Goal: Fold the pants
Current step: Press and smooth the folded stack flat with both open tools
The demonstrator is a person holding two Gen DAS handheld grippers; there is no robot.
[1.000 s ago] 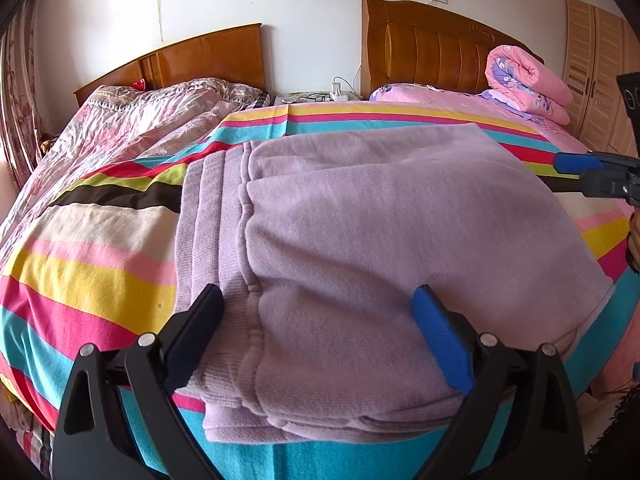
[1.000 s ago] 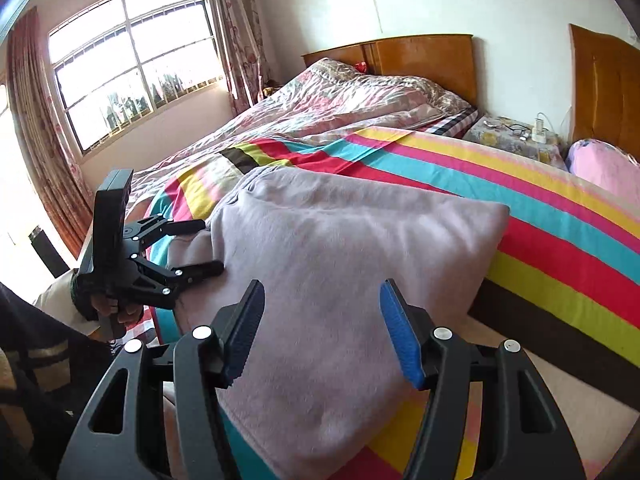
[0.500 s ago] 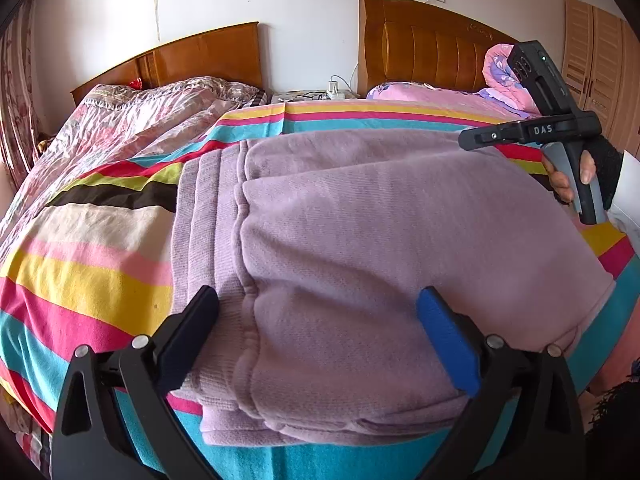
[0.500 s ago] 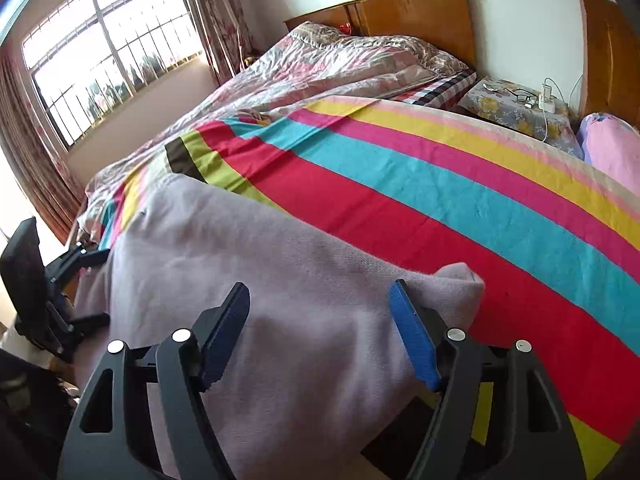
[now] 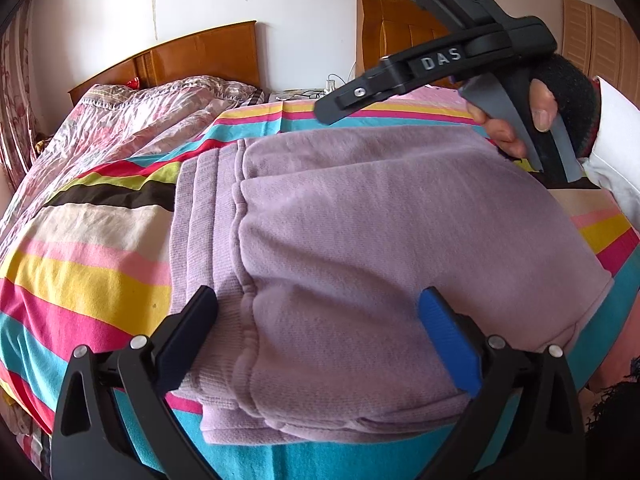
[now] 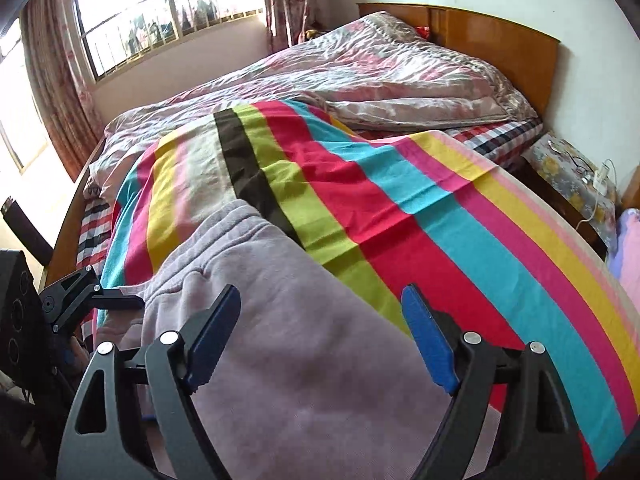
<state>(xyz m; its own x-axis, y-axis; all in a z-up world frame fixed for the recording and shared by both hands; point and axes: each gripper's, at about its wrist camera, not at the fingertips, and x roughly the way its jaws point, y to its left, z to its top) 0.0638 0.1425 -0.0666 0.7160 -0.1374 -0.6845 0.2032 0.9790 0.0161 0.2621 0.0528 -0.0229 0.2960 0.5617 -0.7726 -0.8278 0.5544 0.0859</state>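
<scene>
Your left hand-held gripper [image 5: 320, 340] hangs over the near edge of the lilac pants [image 5: 380, 240], jaws spread wide with the blue pads on either side of the folded stack. Nothing is pinched there; the pads stand clear above the cloth. The pants lie folded in layers on the striped bedspread [image 5: 92, 280], ribbed waistband to the left in your left camera's view, the stack's thick edge right at the front of the bed.

Your right hand-held gripper [image 6: 320, 340] is over the far side of the same pants [image 6: 300, 360], and its jaws are opening right now. The lilac fabric sits below and between the pads, but neither pad presses on it, so you've got no hold. From the left camera, that right gripper's black body shows up top right, your fingers [image 5: 504, 136] wrapped around the grey trigger, a dark cuff at the wrist.

From the right camera, your left gripper [image 6: 84, 300] shows at the left edge, beside the waistband end.

Behind the pants, the stripes run across the bedspread towards a crumpled pink floral quilt [image 6: 380, 80] on the neighbouring bed, with a wooden headboard [image 6: 500, 48] against the wall. A window [image 6: 160, 12] with curtains lights the room, and a nightstand [image 6: 576, 184] with a charger cable sits between the beds.
</scene>
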